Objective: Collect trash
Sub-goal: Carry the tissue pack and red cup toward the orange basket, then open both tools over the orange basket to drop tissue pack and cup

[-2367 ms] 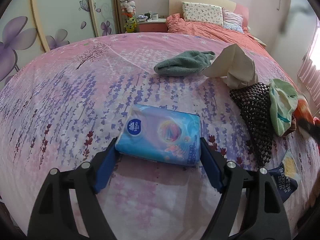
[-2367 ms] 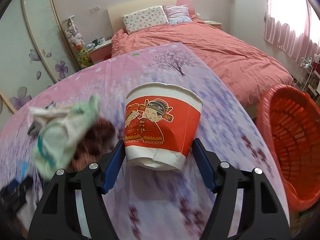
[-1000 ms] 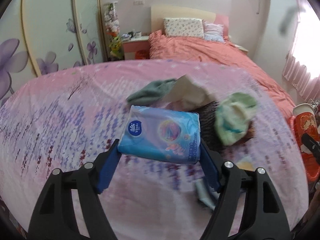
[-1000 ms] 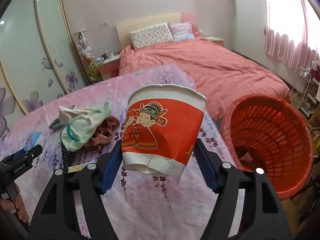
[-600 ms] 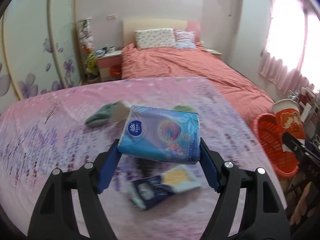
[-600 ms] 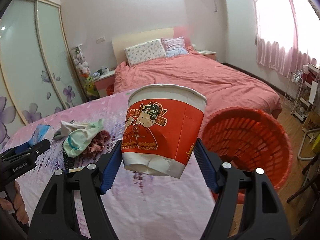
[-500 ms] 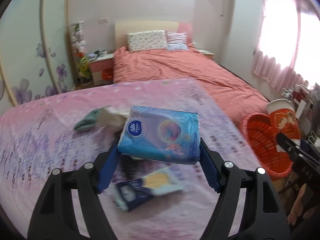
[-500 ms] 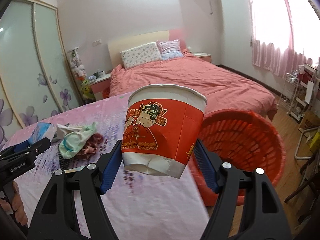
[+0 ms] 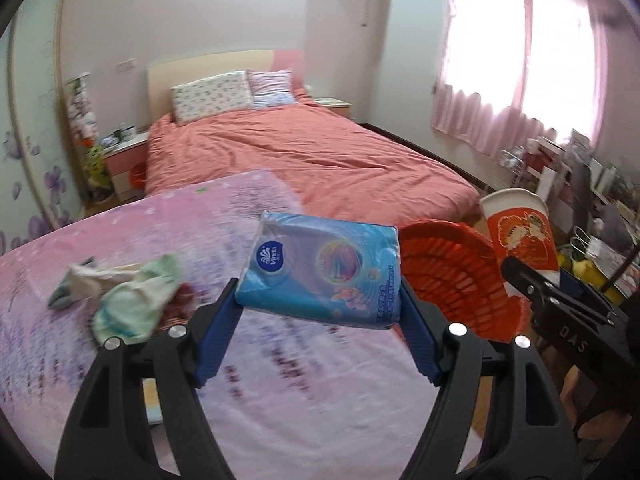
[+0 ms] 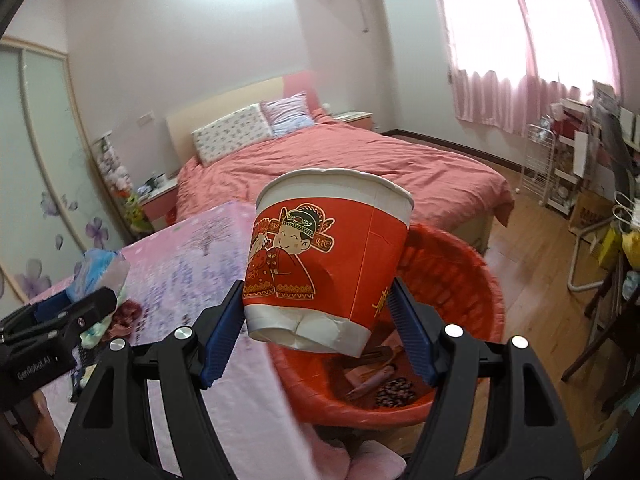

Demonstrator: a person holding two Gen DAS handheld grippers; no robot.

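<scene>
Each hand-held gripper grips trash, tissue pack (image 9: pixel 320 270) and cup (image 10: pixel 326 260), above red basket (image 10: pixel 476 280).

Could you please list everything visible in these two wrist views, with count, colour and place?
tissue pack: one, blue, between the left gripper's pads.
paper cup: one, red and white, between the right gripper's pads, over the basket.
basket: one, red, on the floor beside the table, items inside.
cloth pile: several, green, white, dark red, on the table.
table: one, pink floral cover.
bed: one, coral cover, two pillows.
left gripper: black, blue pads.
right gripper: black, blue pads.
</scene>
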